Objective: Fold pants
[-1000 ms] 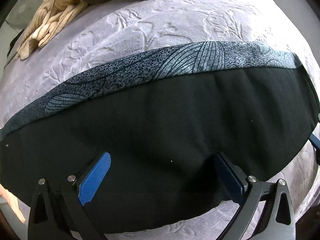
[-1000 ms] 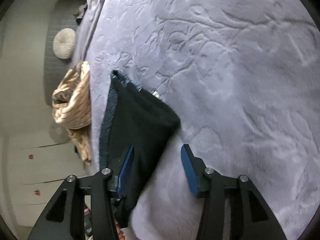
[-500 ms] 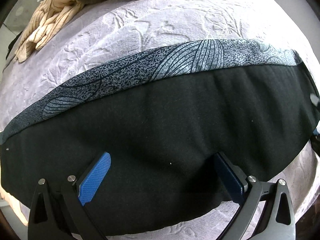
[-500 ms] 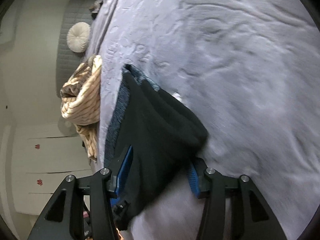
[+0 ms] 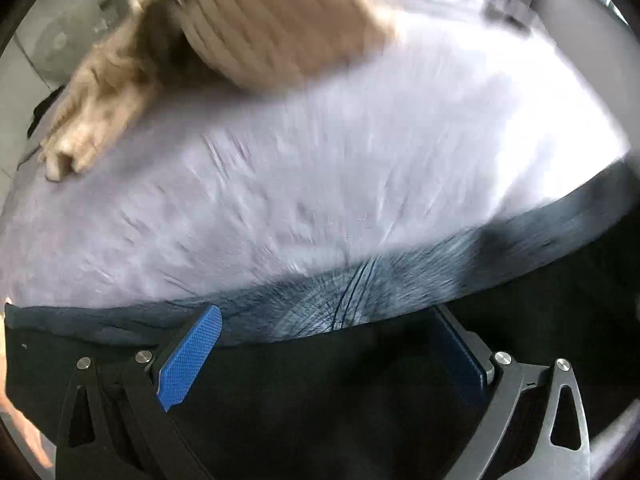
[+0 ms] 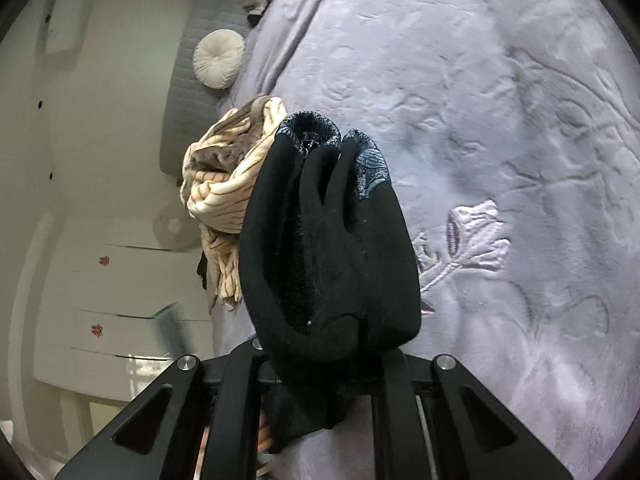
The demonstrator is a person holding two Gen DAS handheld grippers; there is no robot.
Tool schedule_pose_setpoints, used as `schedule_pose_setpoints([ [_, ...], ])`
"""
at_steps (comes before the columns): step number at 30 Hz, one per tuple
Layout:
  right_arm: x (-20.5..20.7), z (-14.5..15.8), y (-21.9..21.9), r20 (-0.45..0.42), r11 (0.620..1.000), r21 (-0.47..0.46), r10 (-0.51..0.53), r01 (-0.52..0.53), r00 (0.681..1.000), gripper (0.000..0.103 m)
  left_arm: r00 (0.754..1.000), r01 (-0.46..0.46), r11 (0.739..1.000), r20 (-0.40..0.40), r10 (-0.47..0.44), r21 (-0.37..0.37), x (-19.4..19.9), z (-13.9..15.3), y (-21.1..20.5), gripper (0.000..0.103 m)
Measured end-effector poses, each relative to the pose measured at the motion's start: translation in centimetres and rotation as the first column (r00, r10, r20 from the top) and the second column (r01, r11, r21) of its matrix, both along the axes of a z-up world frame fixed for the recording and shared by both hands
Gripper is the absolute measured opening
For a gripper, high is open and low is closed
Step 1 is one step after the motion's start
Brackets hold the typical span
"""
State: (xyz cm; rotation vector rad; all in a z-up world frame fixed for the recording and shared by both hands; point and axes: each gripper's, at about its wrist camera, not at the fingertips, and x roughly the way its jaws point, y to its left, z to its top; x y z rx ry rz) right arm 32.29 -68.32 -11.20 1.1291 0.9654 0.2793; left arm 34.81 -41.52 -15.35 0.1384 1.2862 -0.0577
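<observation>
The black pants (image 5: 360,420) with a grey leaf-patterned band (image 5: 320,308) fill the bottom of the blurred left wrist view. My left gripper (image 5: 326,344) hovers over them with its blue pads (image 5: 188,360) wide apart and nothing pinched. In the right wrist view the end of the pants (image 6: 328,248) bulges up in a thick folded bunch, raised off the bed. My right gripper (image 6: 324,352) is closing its jaws on that bunch. The cloth hides its fingertips.
A lilac embossed bedspread (image 6: 500,160) covers the bed (image 5: 320,160). A beige striped garment (image 5: 280,24) lies heaped at the bed's edge (image 6: 224,184). Beyond it are a round cushion (image 6: 219,58), a grey padded headboard and white drawers (image 6: 112,300).
The right jaws have closed on the end of the pants and lifted it into a bunch. The left gripper has swept across the pants towards the patterned band, still open.
</observation>
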Motion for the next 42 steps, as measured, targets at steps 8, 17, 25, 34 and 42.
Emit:
schedule_pose_setpoints([
  [8, 0.7, 3.6, 2.0, 0.041, 0.993, -0.1, 0.065, -0.06, 0.997, 0.014, 1.0, -0.007, 0.998, 0.019, 0.008, -0.055, -0.6, 1.3, 1.7, 0.103],
  [17, 0.4, 11.4, 12.5, 0.12, 0.896, -0.395, 0.269, -0.202, 0.956, 0.014, 0.997, -0.024, 0.991, 0.073, 0.034, -0.129, -4.1, 5.5, 11.4, 0.103],
  [25, -0.3, 9.0, 29.5, 0.015, 0.738, -0.561, 0.462, -0.375, 0.887, 0.017, 0.989, -0.129, 0.989, 0.069, 0.134, -0.074, -7.7, 6.5, 24.9, 0.103],
  [34, -1.8, -0.2, 43.0, -0.291, 0.356, -0.771, 0.541, -0.528, 0.789, 0.04, 0.961, -0.276, 0.96, 0.006, 0.277, -0.054, -11.7, 4.9, 35.6, 0.103],
  [42, -3.4, 6.1, 39.3, -0.176, 0.493, -0.644, 0.649, -0.585, 0.74, 0.071, 0.982, -0.185, 0.964, -0.009, 0.187, -0.192, -11.8, 6.0, 33.0, 0.103],
])
